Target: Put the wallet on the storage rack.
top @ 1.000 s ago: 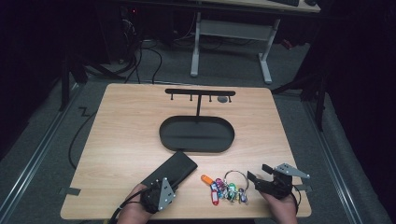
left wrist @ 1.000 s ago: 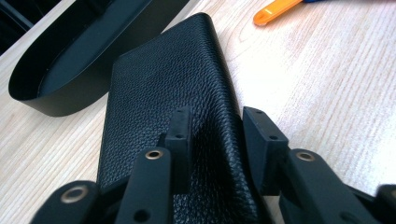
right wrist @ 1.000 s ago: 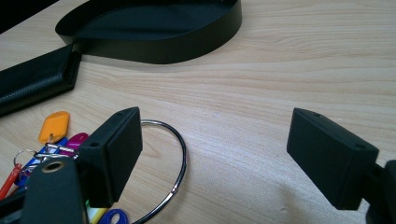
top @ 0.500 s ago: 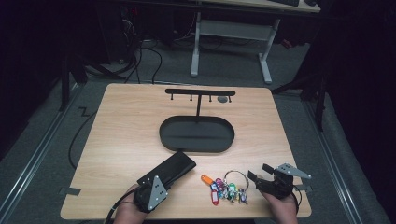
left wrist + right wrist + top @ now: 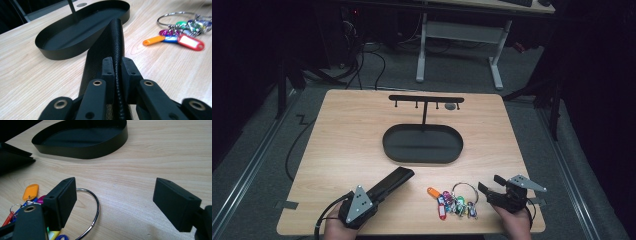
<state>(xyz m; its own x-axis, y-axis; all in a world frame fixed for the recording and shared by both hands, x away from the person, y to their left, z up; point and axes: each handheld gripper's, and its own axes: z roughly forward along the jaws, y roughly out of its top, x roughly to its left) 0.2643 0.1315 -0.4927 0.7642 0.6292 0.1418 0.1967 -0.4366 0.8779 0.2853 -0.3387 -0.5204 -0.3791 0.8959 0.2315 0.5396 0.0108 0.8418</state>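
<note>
Since a second ago the left gripper [image 5: 384,186] has drawn back toward the near edge of the surface [image 5: 342,145], taking the black case [image 5: 391,182] with it, so the case now lies a little farther from the tray [image 5: 422,144] and angled up to the right. In the left gripper view the jaws are closed on the case [image 5: 110,47], pinching its stitched edge between the pads, and the case's far end points at the tray's [image 5: 82,32] near wall without touching it. The right gripper [image 5: 491,184] has kept its place at the near right, its jaws spread wide with nothing between them. The keys [image 5: 454,201], a bunch of coloured tags on a metal ring, lie on the surface between the two grippers, just left of the right gripper. In the right gripper view the ring [image 5: 93,212] curves out from behind the left jaw, with an orange tag [image 5: 30,191] beside it. The tray is an oval black dish at the middle of the surface, and a T-shaped hook rack [image 5: 426,100] rises from its far side.
</note>
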